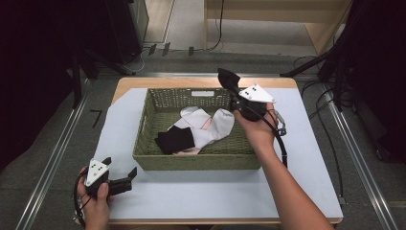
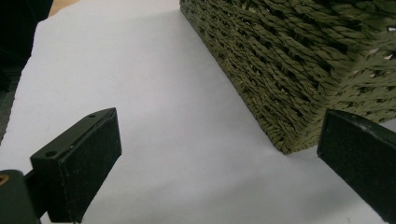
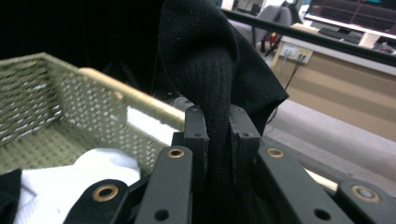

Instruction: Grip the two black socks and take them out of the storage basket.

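Your bench (image 1: 306, 158), under its pale cover, carries a green woven basket (image 1: 198, 160) near the middle, and that basket is the stiffest thing here: its walls stand up on their own and will likely snag knit fabric dragged across the rim. Inside it lie white socks (image 1: 210, 125) and another black sock (image 1: 174, 140), loosely heaped and overlapping. The black sock (image 3: 219, 70) you are lifting is in your right gripper (image 3: 218, 135), held above the basket's far right corner; the jaws are nearly closed and pinch a bunched fold of the ribbed knit, with the rest of the fabric flopping up and over the tips. Judge it as very light, soft and limp, not fragile, and not slippery against the pads; it will sag and swing rather than hold a shape, so a grip on a thick gathered fold looks safer than one on a single thin edge, which could creep out. Your left gripper (image 2: 219, 154) rests low at the bench's near left, just outside the basket's corner, jaws wide apart with nothing between them.
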Tool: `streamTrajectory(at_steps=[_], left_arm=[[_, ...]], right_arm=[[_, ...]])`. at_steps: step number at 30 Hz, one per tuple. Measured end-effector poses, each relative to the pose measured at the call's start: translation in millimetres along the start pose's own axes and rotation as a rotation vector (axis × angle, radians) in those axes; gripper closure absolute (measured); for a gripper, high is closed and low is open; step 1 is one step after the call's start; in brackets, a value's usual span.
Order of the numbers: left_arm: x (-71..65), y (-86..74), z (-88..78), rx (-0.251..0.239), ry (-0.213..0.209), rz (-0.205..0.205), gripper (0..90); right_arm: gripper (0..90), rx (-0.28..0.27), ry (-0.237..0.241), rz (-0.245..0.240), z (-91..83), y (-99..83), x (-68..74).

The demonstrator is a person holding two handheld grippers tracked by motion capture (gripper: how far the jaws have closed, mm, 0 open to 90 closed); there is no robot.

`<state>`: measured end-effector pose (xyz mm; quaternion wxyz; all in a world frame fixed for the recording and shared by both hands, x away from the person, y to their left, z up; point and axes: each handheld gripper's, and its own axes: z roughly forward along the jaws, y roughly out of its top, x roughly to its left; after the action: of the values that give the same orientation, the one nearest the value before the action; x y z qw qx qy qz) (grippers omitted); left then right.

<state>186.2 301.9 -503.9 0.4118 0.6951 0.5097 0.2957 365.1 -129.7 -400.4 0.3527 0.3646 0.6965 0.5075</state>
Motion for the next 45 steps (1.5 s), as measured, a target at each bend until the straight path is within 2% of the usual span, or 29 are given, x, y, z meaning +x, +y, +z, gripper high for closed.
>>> streamTrajectory(at_steps=[5,11,15,16,17,20,24,25,29,30,31,32,34,35,37,39,42,43,45], left_arm=[[-0.4,-0.1,0.0,-0.001,0.001,-0.003,0.5],[-0.4,-0.1,-0.1,-0.002,0.002,-0.004,0.5],[-0.3,-0.1,-0.2,0.0,0.002,-0.002,0.5],[-0.3,-0.1,-0.2,0.0,0.001,-0.001,0.5],[-0.3,-0.1,-0.1,0.0,0.001,-0.001,0.5],[-0.5,-0.1,-0.1,-0.001,0.003,-0.001,0.5],[-0.6,-0.1,-0.2,-0.001,0.005,0.001,0.5],[-0.6,-0.2,-0.3,-0.003,0.005,0.002,0.5],[-0.5,-0.2,-0.5,-0.002,0.005,0.001,0.5],[-0.5,-0.2,-0.5,-0.002,0.005,0.001,0.5],[-0.5,-0.2,-0.7,0.0,0.005,0.001,0.5],[-0.5,-0.2,-0.7,-0.001,0.005,0.0,0.5],[-0.4,-0.2,-0.7,-0.001,0.005,-0.001,0.5],[-0.4,-0.2,-0.7,-0.001,0.005,-0.001,0.5],[-0.4,-0.2,-0.8,-0.002,0.005,-0.001,0.5],[-0.4,-0.3,-0.8,-0.002,0.005,-0.001,0.5],[-0.7,-0.3,-0.6,-0.004,0.005,-0.002,0.5],[-0.7,-0.2,-0.6,-0.004,0.006,0.0,0.5],[-1.0,-0.4,-0.5,-0.007,0.006,0.0,0.5]], right_arm=[[80.9,-0.035,-0.039,0.021,-12.1,6.7,-15.6],[80.9,-0.057,-0.095,0.059,-28.1,7.2,-42.5],[80.9,-0.044,-0.131,0.077,-38.4,3.0,-61.4],[80.9,-0.044,-0.131,0.077,-38.4,3.0,-61.4],[80.9,-0.033,-0.147,0.084,-43.1,-1.9,-70.0],[80.8,-0.019,-0.157,0.085,-45.9,-7.7,-75.6],[80.8,0.017,-0.185,0.106,-50.6,-25.8,-87.8],[80.7,0.038,-0.206,0.118,-52.2,-36.6,-94.1],[80.7,0.087,-0.233,0.153,-55.3,-60.0,-104.2],[80.7,0.087,-0.233,0.153,-55.3,-60.0,-104.2],[80.7,0.104,-0.237,0.161,-55.8,-66.6,-105.8],[80.7,0.143,-0.239,0.173,-57.3,-82.6,-108.4],[80.7,0.172,-0.243,0.182,-58.8,-95.4,-109.1],[80.7,0.172,-0.243,0.182,-58.8,-95.4,-109.1],[80.6,0.211,-0.247,0.194,-60.9,-111.1,-109.4],[80.1,0.257,-0.244,0.209,-62.7,-127.1,-108.6],[76.3,0.287,-0.219,0.223,-62.9,-135.2,-107.4],[66.0,0.295,-0.186,0.257,-63.0,-139.2,-105.9],[63.2,0.295,-0.182,0.263,-63.5,-139.3,-105.3]])
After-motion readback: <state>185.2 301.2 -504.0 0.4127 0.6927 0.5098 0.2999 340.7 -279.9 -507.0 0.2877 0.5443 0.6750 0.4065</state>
